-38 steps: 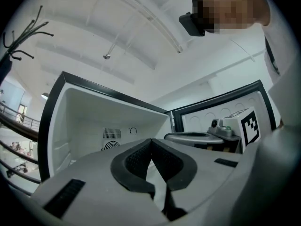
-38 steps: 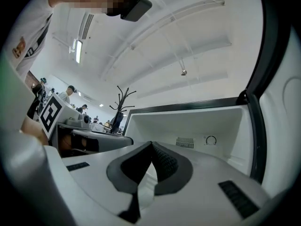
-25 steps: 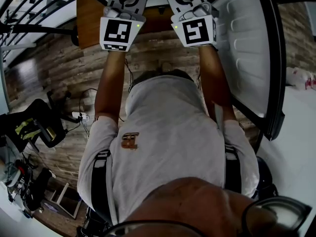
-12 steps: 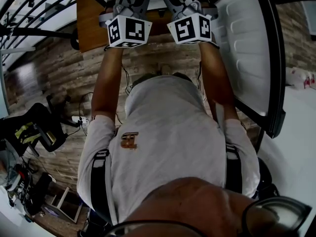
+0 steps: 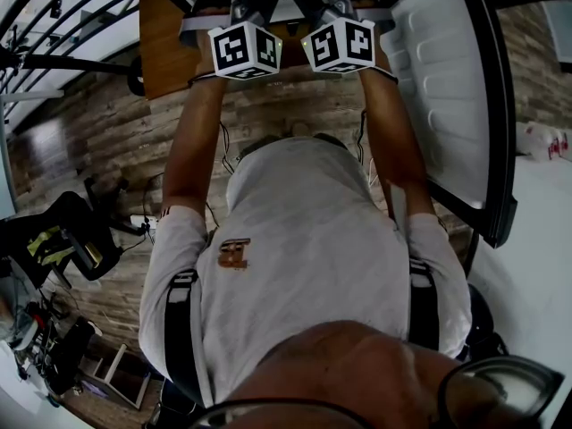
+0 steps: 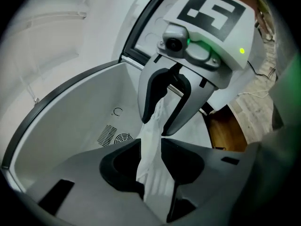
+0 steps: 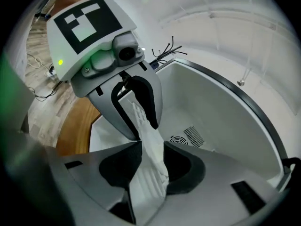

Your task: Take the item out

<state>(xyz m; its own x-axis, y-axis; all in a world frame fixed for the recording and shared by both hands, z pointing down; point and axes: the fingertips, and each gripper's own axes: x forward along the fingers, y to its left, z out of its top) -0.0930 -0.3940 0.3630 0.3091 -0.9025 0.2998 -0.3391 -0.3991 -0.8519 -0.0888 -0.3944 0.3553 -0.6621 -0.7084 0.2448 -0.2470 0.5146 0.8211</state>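
Over the open white compartment (image 6: 70, 126), both grippers sit nose to nose with the white ribbed item (image 6: 151, 168) strung between them. Left gripper (image 6: 150, 146): jaws have just been opening and now stand spread. The item runs through the gap, and the pads don't look clamped on it. Right gripper (image 7: 152, 147): same story, jaws just been opening and now spread, with the item's other end lying in the gap. Each gripper view shows the opposite tool's jaws parted too, with the item passing up between them. So the item bridges tool to tool above the compartment's interior; can't tell whether its underside touches anything below. The back wall of the compartment carries a slotted vent grille (image 6: 107, 134) with a round fan opening (image 6: 123, 138) just beside it. A dark rim (image 6: 56, 93) runs round the mouth. Head view: both arms are stretched forward. The left marker cube (image 5: 244, 50) and right marker cube (image 5: 340, 45) sit side by side, near each other, at the compartment's mouth. The door (image 5: 447, 88) is swung open on the right, with moulded ridges on its inner face. A wooden plank floor (image 5: 107, 123) lies underneath, with cables (image 5: 147, 208) on it to the left. The person wears a grey shirt (image 5: 304, 239) with dark straps (image 5: 179, 329) over the shoulders.
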